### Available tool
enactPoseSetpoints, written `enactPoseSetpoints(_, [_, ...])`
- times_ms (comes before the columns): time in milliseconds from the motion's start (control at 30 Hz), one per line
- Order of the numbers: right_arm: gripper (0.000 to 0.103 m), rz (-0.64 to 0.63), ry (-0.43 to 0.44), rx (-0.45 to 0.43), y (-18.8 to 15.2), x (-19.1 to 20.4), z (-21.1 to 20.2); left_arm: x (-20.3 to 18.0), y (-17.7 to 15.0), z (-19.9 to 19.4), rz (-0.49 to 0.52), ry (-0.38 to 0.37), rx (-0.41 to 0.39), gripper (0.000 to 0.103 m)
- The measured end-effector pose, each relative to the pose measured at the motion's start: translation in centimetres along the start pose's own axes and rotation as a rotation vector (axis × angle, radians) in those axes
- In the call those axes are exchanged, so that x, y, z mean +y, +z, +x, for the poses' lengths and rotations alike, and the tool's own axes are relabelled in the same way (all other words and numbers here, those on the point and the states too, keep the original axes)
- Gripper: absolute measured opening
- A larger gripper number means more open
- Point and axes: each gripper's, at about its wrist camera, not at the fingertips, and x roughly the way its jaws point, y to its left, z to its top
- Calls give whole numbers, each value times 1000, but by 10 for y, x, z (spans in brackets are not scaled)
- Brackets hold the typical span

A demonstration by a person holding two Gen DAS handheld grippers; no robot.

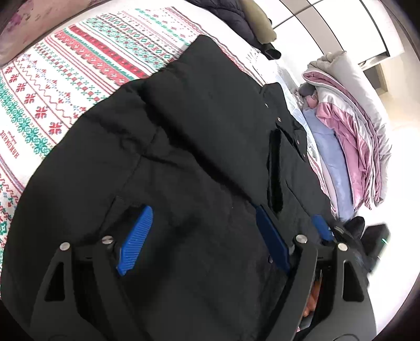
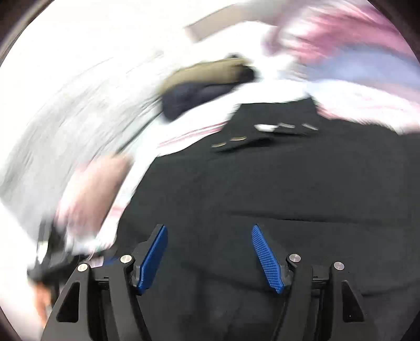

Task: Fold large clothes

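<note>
- The large black padded coat (image 1: 199, 147) lies spread on the bed, over a white bedspread (image 1: 65, 78) patterned in red and green; its long axis runs away from both cameras, from the part under the fingers toward the far end near the top of the left wrist view.
- A placket with small metal snaps (image 1: 288, 128) runs along the coat's right side in that view; the same snaps (image 2: 262, 131) show in the right wrist view, blurred, well ahead of the fingers.
- The left gripper (image 1: 202, 236) hovers directly over the coat's near portion, its blue ribbed pads (image 1: 136, 238) spread wide with black fabric between and below them; whether they touch the cloth I cannot tell.
- The right gripper (image 2: 210, 257) is likewise spread apart over the coat's near part, clamping nothing; this view is motion-blurred.
- In my judgement both sit at the same near end, so a fold would carry that end forward along the long axis.
- Beyond the coat: a dark blue garment (image 1: 231, 18) with a tan piece at the far end, and a heap of pink and grey bedding (image 1: 351, 126) to the right.
</note>
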Motion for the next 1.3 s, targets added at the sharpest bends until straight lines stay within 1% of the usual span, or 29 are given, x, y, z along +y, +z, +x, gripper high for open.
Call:
enactPoseSetpoints(33, [68, 18, -71, 34, -1, -6, 13, -2, -1, 1, 12, 8, -3, 81])
enactPoseSetpoints(67, [68, 20, -147, 89, -7, -13, 31, -3, -2, 1, 20, 13, -10, 81])
enactPoseSetpoints(100, [68, 13, -185, 117, -13, -18, 44, -6, -3, 3, 35, 25, -12, 81])
enactPoseSetpoints(133, [68, -26, -207, 60, -19, -15, 46, -8, -4, 4, 46, 29, -12, 81])
enactPoseSetpoints(200, [68, -55, -249, 72, -17, -8, 45, -9, -5, 8, 63, 34, -1, 81])
enactPoseSetpoints(267, [68, -65, -280, 96, -9, -2, 35, -9, -7, 11, 65, 38, 12, 81])
enactPoseSetpoints(333, [68, -77, -310, 32, -2, -9, 7, -7, -7, 13, 56, 33, 26, 81])
enactPoseSetpoints(367, [68, -68, -365, -8, 1, -21, -10, -7, -7, 13, 53, 28, 27, 81])
enactPoseSetpoints(433, [68, 3, -451, -25, -2, -57, -29, -8, -8, 10, 54, 15, 27, 81])
enactPoseSetpoints(500, [68, 135, -480, -8, -6, -107, -39, -10, -9, 7, 67, 0, 24, 81])
enactPoseSetpoints(533, [68, 206, -470, 7, -13, -129, -41, -10, -10, 6, 74, -1, 23, 81])
enactPoseSetpoints(567, [69, 259, -381, -22, -21, -149, -44, -11, -10, 5, 79, 1, 23, 81])
enactPoseSetpoints(600, [69, 261, -346, -64, -27, -150, -48, -11, -11, 5, 79, 5, 24, 81])
enactPoseSetpoints(633, [69, 256, -350, -67, -28, -148, -48, -12, -11, 6, 77, 4, 25, 81])
enactPoseSetpoints(733, [69, 133, -546, 29, -21, -112, -37, -13, -10, 7, 86, 14, 22, 81])
enactPoseSetpoints(767, [69, 117, -563, 42, -21, -102, -37, -13, -10, 7, 88, 22, 14, 81])
enactPoseSetpoints(800, [69, 109, -523, 31, -23, -91, -42, -11, -9, 5, 92, 36, 4, 81])
enactPoseSetpoints(833, [69, 111, -460, 10, -26, -79, -50, -11, -8, 4, 91, 44, -1, 81])
enactPoseSetpoints(867, [69, 115, -440, -4, -34, -72, -58, -9, -7, 2, 90, 50, -8, 81])
enactPoseSetpoints(933, [69, 109, -454, -20, -45, -53, -71, -7, -9, -5, 100, 59, -20, 81])
enactPoseSetpoints(1000, [69, 86, -433, -14, -62, -37, -89, -7, -14, -12, 119, 53, -10, 81])
enactPoseSetpoints(1033, [69, 79, -421, -10, -71, -32, -99, -9, -18, -19, 149, 54, -10, 81])
enactPoseSetpoints(1067, [69, 75, -411, -14, -85, -25, -113, -11, -22, -25, 185, 71, -17, 81])
enactPoseSetpoints(1100, [69, 73, -404, -27, -98, -20, -129, -12, -30, -37, 240, 107, -29, 81])
enactPoseSetpoints(1133, [69, 77, -403, -41, -109, -17, -145, -10, -35, -45, 263, 119, -35, 81])
enactPoseSetpoints(1200, [71, 95, -420, -64, -140, -20, -184, 6, -51, -72, 294, 107, -48, 81])
enactPoseSetpoints(1233, [74, 108, -427, -78, -152, -24, -202, 17, -59, -86, 302, 102, -58, 81])
enactPoseSetpoints(1267, [77, 139, -437, -101, -173, -31, -226, 25, -64, -96, 308, 103, -67, 81])
enactPoseSetpoints(1300, [78, 166, -448, -115, -187, -37, -244, 40, -71, -108, 318, 111, -76, 81])
